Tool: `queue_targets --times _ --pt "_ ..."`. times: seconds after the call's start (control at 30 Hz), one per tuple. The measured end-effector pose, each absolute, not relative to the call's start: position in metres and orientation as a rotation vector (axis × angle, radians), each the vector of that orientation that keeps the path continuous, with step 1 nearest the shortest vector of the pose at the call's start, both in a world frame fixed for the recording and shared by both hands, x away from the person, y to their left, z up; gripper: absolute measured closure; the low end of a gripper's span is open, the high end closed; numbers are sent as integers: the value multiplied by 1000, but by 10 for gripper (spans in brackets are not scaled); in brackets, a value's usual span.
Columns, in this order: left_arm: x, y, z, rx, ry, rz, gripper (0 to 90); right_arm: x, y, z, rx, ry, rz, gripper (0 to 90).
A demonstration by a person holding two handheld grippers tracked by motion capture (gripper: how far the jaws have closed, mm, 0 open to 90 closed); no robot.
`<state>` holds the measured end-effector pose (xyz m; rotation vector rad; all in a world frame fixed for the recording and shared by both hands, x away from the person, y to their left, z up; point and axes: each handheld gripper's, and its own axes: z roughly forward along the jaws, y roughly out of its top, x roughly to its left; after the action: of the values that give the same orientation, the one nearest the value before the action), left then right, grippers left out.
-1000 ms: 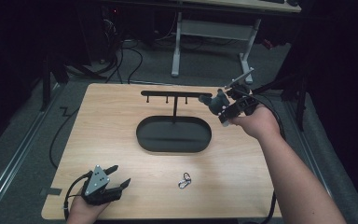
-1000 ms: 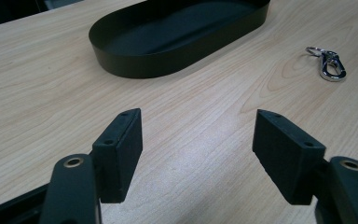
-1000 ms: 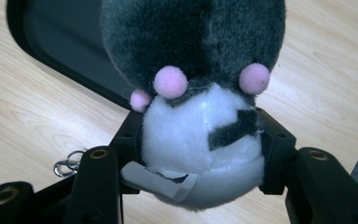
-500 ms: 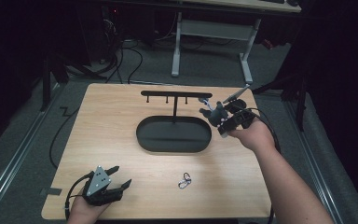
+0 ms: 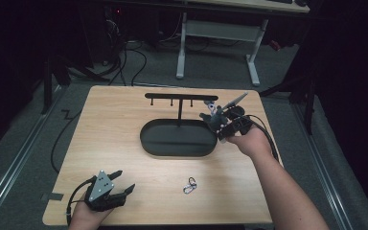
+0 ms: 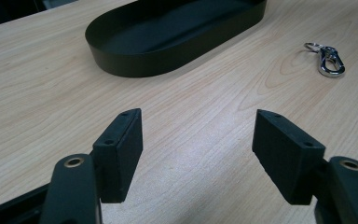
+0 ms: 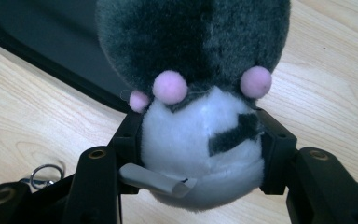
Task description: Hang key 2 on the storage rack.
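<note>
Over the right-hand end of the black oval tray (image 5: 148, 143), clamped in the right gripper (image 5: 210, 120): a round plush toy of dark grey and white fur with three pink pom-poms (image 7: 193, 70). Gripped across the white belly, black pads pressed into both flanks, so closed on the toy and not free. Hanging just off the tray's right rim in the right gripper view, dark floor of the tray ahead and to the left of the claw, bare wood beneath.

Long axis of the tray: left to right across the light wooden table (image 5: 115, 120) in the high view, parallel to the black T-shaped rack with three small hooks (image 5: 181, 96) rising from its far side. Likely next: carry the toy a little leftward, inside the rim, then lower; judged a short move, clear of the rack's post.

Nearer hand by far: the right. Resting at the near-left corner, well apart from the tray: the left gripper (image 5: 120, 184), spread wide with nothing between its pads (image 6: 121, 149). Lying on the wood near the front edge, between the two hands: a small silver snap clip on a ring (image 5: 189, 185).

Writing: a small grey fabric tag (image 7: 154, 182) at the toy's base, with a dark mark too small to read. No brand or other lettering legible anywhere.
</note>
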<state>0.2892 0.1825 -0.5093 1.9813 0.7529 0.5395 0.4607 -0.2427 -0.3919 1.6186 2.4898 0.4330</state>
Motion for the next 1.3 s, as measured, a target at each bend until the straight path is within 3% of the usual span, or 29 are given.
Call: queue_targets --times 0.4,0.57,0.73,1.07,1.3 --pt "289 182 -510 1994 750 547 340 473 -236 -417 1665 2474 494 452" --pt "289 181 -511 2002 743 548 341 475 -237 -426 1676 2458 506 369" --pt "289 181 -511 2000 747 540 343 471 -240 -423 1681 2437 545 355" --pt "289 176 -510 2008 740 508 351 423 -244 -418 1533 2431 654 412" --pt "287 174 -508 2008 733 502 358 365 -257 -453 1467 2346 868 475"
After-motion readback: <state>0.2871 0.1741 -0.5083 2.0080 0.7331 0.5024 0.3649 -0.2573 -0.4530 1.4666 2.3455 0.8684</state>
